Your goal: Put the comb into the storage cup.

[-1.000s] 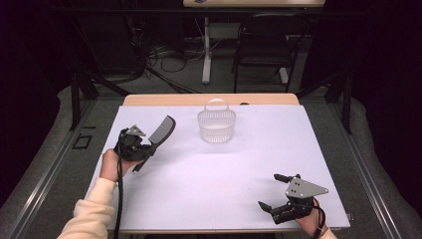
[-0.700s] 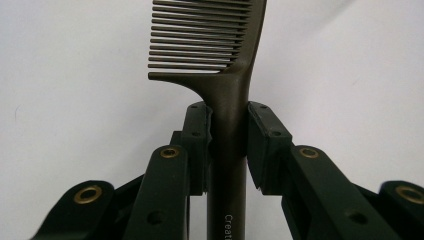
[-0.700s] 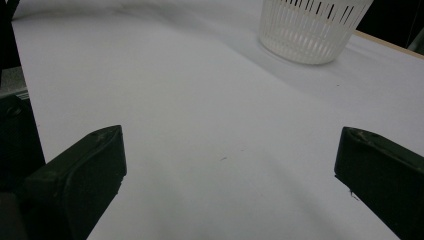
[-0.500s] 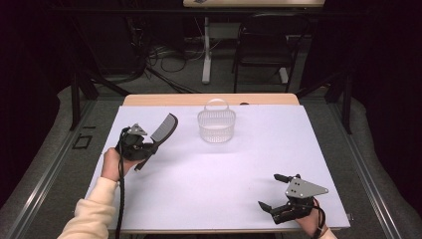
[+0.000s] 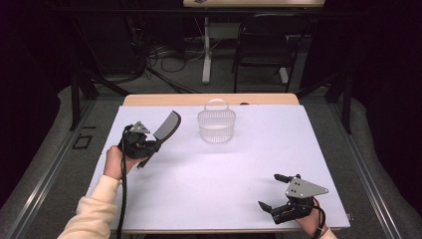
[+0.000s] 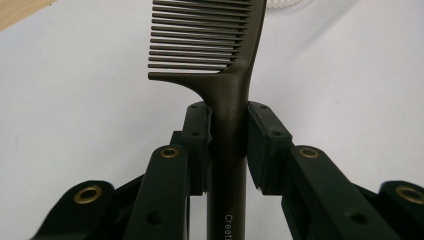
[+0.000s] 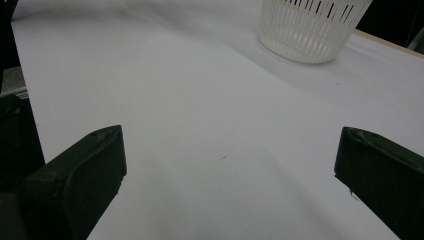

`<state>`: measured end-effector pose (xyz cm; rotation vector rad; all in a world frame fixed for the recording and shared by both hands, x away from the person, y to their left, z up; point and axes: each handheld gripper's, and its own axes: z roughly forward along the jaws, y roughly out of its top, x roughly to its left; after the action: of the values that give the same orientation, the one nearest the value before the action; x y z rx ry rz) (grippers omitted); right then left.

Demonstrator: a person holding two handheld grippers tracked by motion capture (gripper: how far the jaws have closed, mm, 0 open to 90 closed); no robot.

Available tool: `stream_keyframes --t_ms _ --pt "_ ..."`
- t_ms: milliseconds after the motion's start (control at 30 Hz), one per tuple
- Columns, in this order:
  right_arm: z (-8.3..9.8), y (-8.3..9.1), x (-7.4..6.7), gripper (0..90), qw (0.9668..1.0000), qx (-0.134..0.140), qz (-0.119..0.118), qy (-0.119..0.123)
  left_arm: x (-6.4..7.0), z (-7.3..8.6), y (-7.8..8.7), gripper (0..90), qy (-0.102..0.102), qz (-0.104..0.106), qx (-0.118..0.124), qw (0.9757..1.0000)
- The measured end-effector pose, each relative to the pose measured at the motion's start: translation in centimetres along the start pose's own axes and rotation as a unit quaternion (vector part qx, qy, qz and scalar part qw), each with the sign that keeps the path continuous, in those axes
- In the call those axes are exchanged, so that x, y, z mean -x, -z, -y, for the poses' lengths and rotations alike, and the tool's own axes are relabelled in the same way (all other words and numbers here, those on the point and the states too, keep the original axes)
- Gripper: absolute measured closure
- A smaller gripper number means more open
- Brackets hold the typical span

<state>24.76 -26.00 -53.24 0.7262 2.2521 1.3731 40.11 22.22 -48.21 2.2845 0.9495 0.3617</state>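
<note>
The left gripper (image 6: 227, 145) jaws are clamping the handle of a dark comb (image 5: 166, 125), its long axis running on toward the white basket (image 5: 216, 125) standing beyond on the bench (image 5: 219, 184). The right gripper (image 5: 278, 191), jaws standing apart and empty, is resting well away from the basket, leaving the left hand nearer.

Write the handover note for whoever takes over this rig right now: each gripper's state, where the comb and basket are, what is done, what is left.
Left gripper: shut on the comb, clamped on its handle just below the teeth, held above the table's left side, teeth end towards the basket.
Right gripper: open, nothing between its jaws, low over the near right corner of the table.
Basket: white, slotted, upright at the far middle of the table, looks empty.
Done: comb picked up.
Left: probably carry the comb over and set it in the basket, then release.
</note>
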Motion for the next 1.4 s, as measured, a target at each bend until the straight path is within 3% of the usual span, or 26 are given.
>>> stream_keyframes --t_ms 333,1400 --pt "0.0 -0.1 0.0 0.0 1.0 -0.001 -0.001 -0.001 0.2 -0.7 0.0 72.3 -0.008 0.0 -0.001 1.0" --pt "0.0 0.0 0.0 0.0 1.0 0.0 -0.003 -0.003 1.9 -3.1 -1.1 72.3 -0.023 0.017 0.043 0.9987"
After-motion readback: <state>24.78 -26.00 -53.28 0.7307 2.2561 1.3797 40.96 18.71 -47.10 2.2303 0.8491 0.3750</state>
